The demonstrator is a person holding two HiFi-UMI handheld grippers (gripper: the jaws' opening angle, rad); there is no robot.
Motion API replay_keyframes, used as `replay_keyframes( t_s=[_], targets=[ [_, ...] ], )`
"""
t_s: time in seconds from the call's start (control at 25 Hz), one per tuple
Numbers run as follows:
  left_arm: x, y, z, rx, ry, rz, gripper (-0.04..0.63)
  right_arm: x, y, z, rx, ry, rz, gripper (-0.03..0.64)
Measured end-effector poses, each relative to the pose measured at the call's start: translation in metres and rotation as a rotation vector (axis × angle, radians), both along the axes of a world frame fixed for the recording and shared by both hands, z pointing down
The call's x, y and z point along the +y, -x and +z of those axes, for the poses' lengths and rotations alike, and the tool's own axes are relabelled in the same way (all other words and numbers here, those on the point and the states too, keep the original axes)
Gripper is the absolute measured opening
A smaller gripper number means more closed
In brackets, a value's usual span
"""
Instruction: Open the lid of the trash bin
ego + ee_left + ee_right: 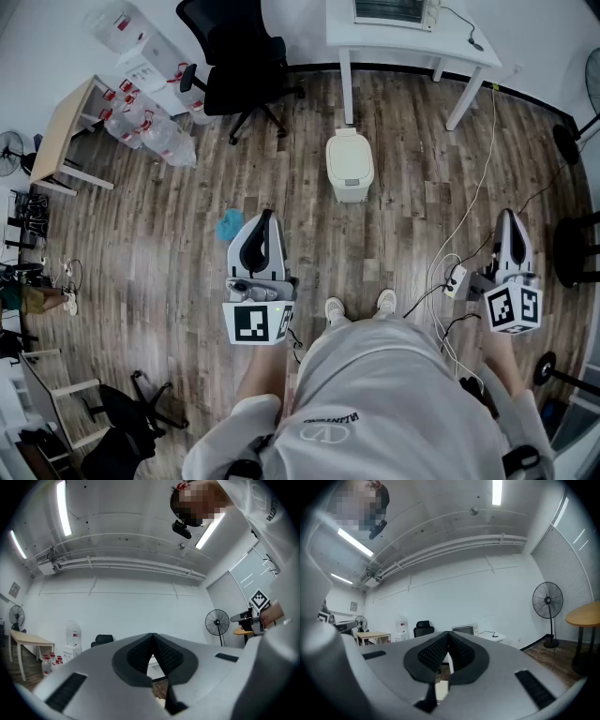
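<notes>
1. Standing at twelve o'clock from the person's shoes, the cream trash bin sits on the wood floor with its lid down, just in front of a white table. Opening it looks not yet begun.
2. The left gripper hangs at the bin's seven o'clock, well apart from it, with its jaws pressed together on nothing.
3. The right gripper hangs at the bin's four o'clock, farther off, with its jaws likewise closed and empty.
4. Both point forward, likely a ready stance before the approach.
5. Each gripper's cube bears black-and-white square markers. The lettering on the grey shirt is upside down and too small to read. The labels on the bottles at ten o'clock are red blurs.
</notes>
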State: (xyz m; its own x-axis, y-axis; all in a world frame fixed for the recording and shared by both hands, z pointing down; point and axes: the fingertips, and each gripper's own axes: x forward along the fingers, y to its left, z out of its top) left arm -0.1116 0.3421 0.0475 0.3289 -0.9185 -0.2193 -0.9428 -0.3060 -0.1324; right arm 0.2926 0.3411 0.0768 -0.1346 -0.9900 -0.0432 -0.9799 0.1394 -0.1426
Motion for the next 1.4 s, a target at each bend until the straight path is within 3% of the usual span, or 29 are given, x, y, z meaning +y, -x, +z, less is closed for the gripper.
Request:
replay_keyframes(
  t_s=[0.48,0.92,1.4],
  targets=[
    [0.005,0.023,0.007,0.01,0.004,0.02,-0.002,0.0,0.03,0.009,-0.018,0.044,-0.01,0.017],
    [0.006,0.088,0.025,0.022,0.023,0.044,-0.002,0.016,0.089,0.015,0.01,0.034,0.034,0.016],
    [-0.024,0.077,0.029,0.015,0.038,0.05,-0.002,-0.02,0.092,0.028,-0.008,0.054,0.007,0.017]
  ],
)
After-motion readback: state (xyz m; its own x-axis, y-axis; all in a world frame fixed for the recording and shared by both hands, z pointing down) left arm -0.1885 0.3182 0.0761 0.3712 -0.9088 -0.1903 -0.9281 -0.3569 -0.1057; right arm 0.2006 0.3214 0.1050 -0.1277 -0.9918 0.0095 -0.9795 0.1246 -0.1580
